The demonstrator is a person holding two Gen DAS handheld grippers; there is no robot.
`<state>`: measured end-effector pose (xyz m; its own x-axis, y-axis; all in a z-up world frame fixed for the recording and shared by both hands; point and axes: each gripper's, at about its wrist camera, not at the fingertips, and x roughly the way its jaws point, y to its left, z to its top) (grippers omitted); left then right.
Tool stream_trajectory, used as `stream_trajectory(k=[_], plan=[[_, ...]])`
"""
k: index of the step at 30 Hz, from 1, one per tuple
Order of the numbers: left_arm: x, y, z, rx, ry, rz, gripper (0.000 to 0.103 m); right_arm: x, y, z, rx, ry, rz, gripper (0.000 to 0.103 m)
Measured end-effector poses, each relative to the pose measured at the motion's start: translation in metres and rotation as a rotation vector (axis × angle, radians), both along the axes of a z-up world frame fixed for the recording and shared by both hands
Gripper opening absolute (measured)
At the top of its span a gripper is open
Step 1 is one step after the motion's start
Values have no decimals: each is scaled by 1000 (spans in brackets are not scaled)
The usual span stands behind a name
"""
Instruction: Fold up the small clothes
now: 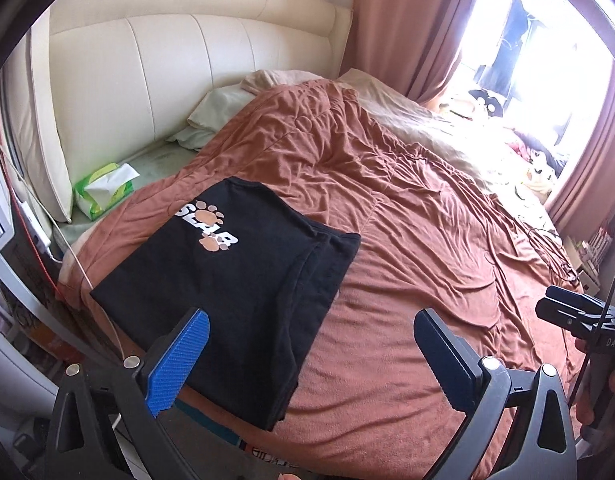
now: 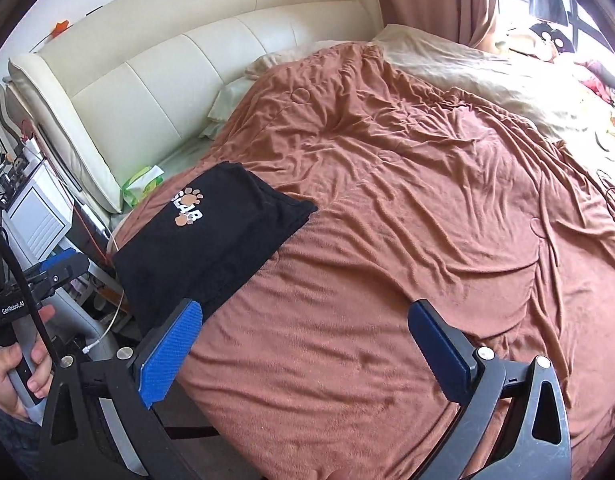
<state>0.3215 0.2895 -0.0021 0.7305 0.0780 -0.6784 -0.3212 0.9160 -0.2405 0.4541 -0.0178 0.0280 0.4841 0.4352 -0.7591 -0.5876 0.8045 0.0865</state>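
1. Black cotton: the shirt (image 1: 235, 288) lies on the rust-brown blanket (image 1: 407, 240) near the bed's left edge, already a tidy rectangle with its paw-print logo facing up.
2. Stacked layers show along its right edge, so the folding of this piece looks largely done; a last halving may or may not be wanted.
3. The left gripper (image 1: 311, 344) hangs above the shirt's near corner, fingers spread wide and empty, touching nothing.
4. The right gripper (image 2: 307, 336) hovers over bare blanket just right of the shirt, fingers likewise released and holding nothing.
5. No other small garment is clearly visible on the blanket; clutter by the window is too blurred to identify.
6. A green tissue pack (image 1: 103, 192) sits beside the cream headboard (image 1: 167, 80), apart from the shirt.
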Motion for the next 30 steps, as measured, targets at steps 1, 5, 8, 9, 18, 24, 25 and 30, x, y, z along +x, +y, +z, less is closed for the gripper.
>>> stream_trajectory(k=[1, 5, 8, 9, 18, 24, 25, 30], plan=[[-4, -6, 2, -4, -7, -6, 103, -6, -7, 4, 2, -11, -6, 103], [-22, -30, 14, 27, -32, -15, 103, -36, -30, 20, -9, -59, -12, 103], [-33, -47, 21, 29, -44, -31, 103, -56, -45, 29, -6, -79, -21, 103], [-38, -54, 23, 36, -49, -37, 103, -62, -51, 33, -2, -85, -28, 103], [-76, -105, 40, 76, -92, -98, 103, -118, -106, 54, 18, -141, -61, 103], [-104, -133, 49, 91, -130, -133, 103, -163, -142, 67, 21, -192, -87, 103], [-109, -139, 51, 93, -136, -140, 103, -171, -148, 68, 20, -202, -92, 103], [-132, -161, 56, 106, -165, -171, 103, -207, -171, 73, 28, -231, -111, 103]])
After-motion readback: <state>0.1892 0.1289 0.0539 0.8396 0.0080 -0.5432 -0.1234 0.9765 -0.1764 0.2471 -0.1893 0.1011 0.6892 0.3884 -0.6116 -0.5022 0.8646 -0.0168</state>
